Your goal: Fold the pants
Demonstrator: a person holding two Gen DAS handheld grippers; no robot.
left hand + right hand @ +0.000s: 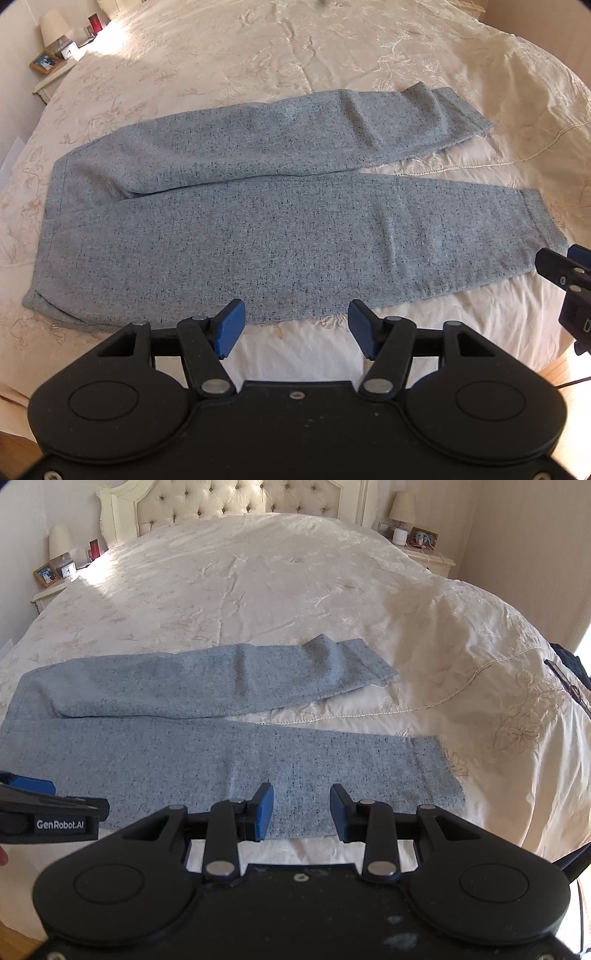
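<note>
While the pants (258,229) lie spread flat across the near part of the bed (258,48), their waistband end sits at the left and the two legs run off to the right, parting toward the hems. Left of the pants, past the bed's edge, a nightstand (48,594) carries a lamp (59,541), a framed photo (46,575) and a small clock (68,569). Just short of the pants' near edge, toward the waist, the left hand-held gripper (295,328) hovers with its blue pads spread wide and nothing between them. To the right of it, over the near leg of the pants, the right hand-held gripper (301,812) hangs with its pads likewise parted and empty, the grey fabric showing through the gap. Beyond the pants rises the tufted headboard (236,498). Far right of the pants stands a second nightstand (436,559) with another lamp (402,509).
</note>
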